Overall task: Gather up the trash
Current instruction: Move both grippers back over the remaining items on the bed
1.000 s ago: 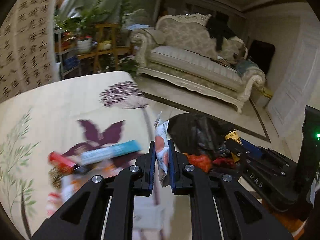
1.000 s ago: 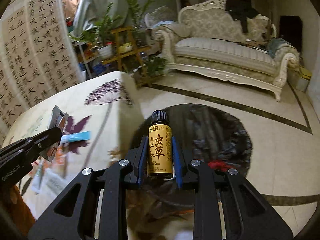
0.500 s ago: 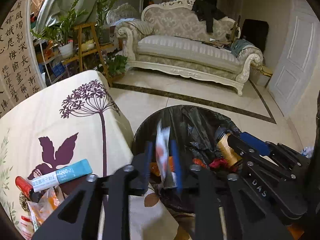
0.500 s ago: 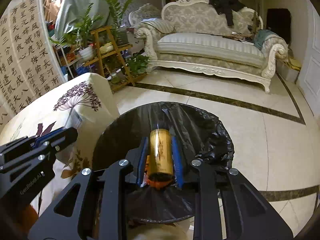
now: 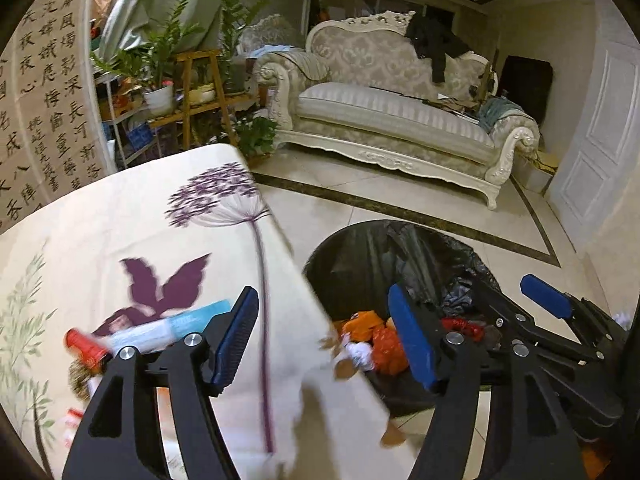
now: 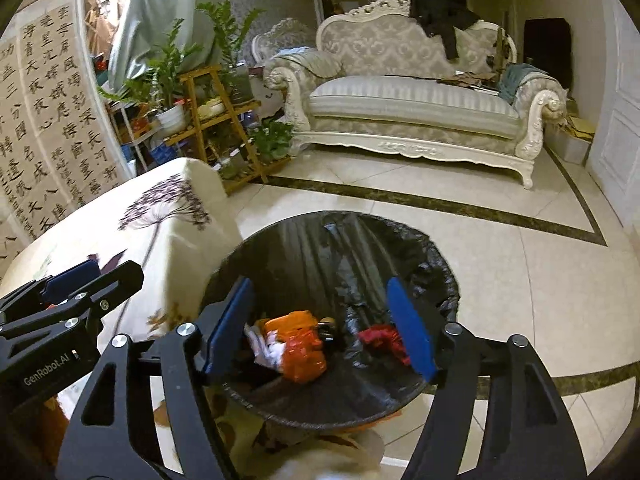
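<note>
A round bin lined with a black bag stands on the floor beside the table; its rim also shows in the left wrist view. Inside lie orange wrappers, red scraps and white paper. My right gripper hangs over the bin, jaws opening, nothing between them. My left gripper is over the table's corner and the bin's edge, jaws opening too and empty. Still on the floral tablecloth are a teal-and-white tube and a red-capped item. Each gripper shows in the other's view.
More wrappers lie at the table's near left. A cream sofa stands across the tiled floor, and a wooden plant stand is behind the table. A white door is on the right.
Both grippers have gone from shut to wide open. The snack wrapper is gone from the left jaws and the small yellow-labelled bottle from the right jaws. Both views shifted over the bin.
</note>
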`<state>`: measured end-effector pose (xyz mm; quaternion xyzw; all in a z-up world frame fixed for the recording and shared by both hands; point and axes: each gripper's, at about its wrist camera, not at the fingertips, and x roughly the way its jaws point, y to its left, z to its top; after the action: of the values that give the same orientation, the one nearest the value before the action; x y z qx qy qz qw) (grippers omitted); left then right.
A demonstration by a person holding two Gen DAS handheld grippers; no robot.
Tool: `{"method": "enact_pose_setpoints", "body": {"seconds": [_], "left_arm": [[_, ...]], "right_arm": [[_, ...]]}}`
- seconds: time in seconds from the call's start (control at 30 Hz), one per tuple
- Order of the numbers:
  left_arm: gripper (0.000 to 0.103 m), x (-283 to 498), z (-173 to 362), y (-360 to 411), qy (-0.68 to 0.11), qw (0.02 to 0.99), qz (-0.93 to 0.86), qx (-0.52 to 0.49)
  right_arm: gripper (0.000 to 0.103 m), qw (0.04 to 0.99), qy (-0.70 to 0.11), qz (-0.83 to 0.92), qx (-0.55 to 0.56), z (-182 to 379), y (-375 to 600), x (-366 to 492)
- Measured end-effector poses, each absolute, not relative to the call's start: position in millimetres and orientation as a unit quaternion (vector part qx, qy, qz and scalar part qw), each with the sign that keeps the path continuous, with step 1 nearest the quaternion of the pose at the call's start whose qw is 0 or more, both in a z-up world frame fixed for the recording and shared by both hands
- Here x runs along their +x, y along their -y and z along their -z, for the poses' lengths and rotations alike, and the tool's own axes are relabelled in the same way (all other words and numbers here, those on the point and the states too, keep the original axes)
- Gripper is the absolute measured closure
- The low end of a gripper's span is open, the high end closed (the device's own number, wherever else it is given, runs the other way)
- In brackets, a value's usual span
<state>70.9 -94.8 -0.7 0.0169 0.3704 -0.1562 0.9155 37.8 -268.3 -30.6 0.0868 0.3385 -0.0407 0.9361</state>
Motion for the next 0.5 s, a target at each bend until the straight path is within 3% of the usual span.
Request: {"method": "enact_pose_setpoints", "body": {"seconds": [0.5], "left_arm": [[0.03, 18.3, -8.1, -5.7, -0.367, 0.928, 0.066, -0.007]], "right_arm": [[0.035, 0.934, -0.347, -0.065, 0.05, 21.1, 181.9, 1.0]]}}
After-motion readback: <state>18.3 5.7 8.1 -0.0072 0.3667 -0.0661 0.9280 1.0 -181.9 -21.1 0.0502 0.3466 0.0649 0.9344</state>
